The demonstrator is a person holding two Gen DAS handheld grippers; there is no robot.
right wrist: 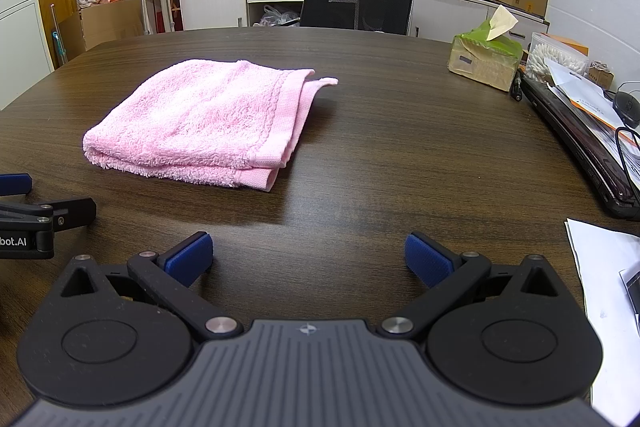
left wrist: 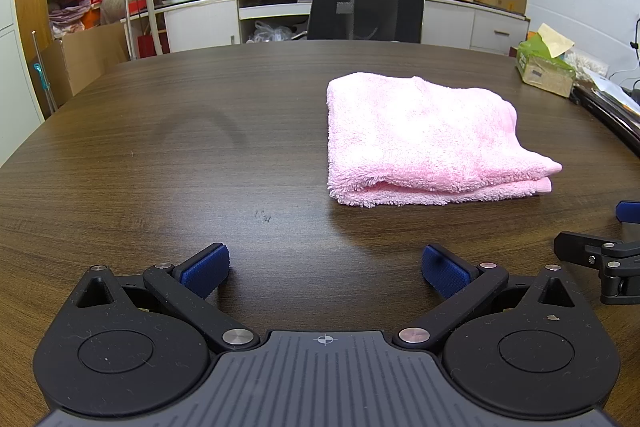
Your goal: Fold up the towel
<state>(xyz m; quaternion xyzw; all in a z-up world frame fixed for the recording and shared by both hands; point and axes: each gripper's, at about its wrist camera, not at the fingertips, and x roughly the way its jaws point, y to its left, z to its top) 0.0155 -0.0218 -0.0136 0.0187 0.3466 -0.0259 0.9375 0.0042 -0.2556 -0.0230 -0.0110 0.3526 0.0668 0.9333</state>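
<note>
Already folded, pink towel (left wrist: 424, 141) lying flat on dark wood-grain surface (left wrist: 160, 155), in several layers, hemmed edges stacked along one side, one corner poking out past the stack. From the left wrist view, towel ahead and to the right; from the right wrist view, ahead and to the left (right wrist: 200, 125). Left tongs (left wrist: 325, 269) spread wide, blue pads empty, hovering over bare surface, well short of the towel. Right tongs (right wrist: 308, 259) likewise spread wide, nothing between the pads, near the towel's front edge but apart from it. Each tool's tip visible at the edge of the other's view. Behind the surface, black mesh chair (left wrist: 366, 7). Off to the right, green tissue box (right wrist: 484, 59), closed dark laptop (right wrist: 580, 143) with papers on top, white paper (right wrist: 608, 307) at the near right edge.
</note>
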